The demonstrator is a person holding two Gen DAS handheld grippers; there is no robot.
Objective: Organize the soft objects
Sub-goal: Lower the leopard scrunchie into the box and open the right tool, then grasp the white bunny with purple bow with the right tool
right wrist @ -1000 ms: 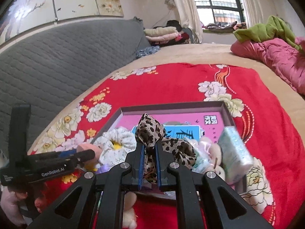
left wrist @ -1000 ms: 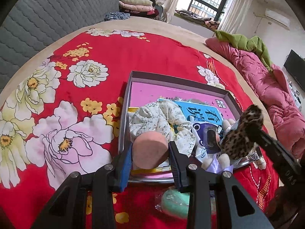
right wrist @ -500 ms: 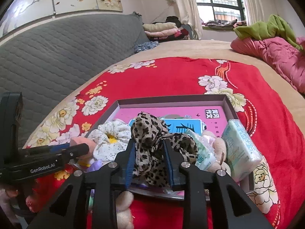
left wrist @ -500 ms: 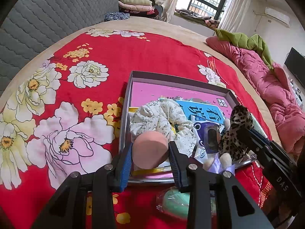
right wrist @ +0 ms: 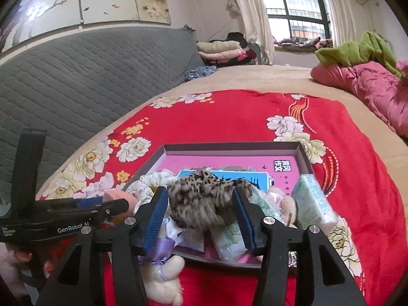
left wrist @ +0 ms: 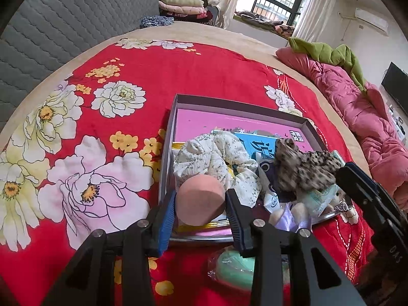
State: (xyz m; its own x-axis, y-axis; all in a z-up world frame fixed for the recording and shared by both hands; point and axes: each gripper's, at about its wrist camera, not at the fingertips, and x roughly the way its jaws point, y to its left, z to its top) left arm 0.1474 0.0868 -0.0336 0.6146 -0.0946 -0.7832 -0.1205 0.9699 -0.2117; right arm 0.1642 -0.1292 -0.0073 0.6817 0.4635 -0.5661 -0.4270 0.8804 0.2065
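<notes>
A red floral blanket (left wrist: 178,76) covered the bed, grey quilted headboard (right wrist: 89,76) behind. The leopard-print scrunchie (right wrist: 201,199), crumpled and blurred, lay in the shallow box (right wrist: 229,146) between my right gripper (right wrist: 200,219) fingers, which had just been opening and stood wide, where a second earlier they pinched it. My left gripper (left wrist: 200,210) clamped the peach sponge (left wrist: 200,200).

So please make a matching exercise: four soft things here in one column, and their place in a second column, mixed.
1. peach sponge
2. leopard scrunchie
3. green sponge
4. tissue pack

a. on the red blanket, outside the box
b. at the box's right side
c. gripped by the left tongs
d. between the open right tongs

Pairs: 1-c, 2-d, 3-a, 4-b
</notes>
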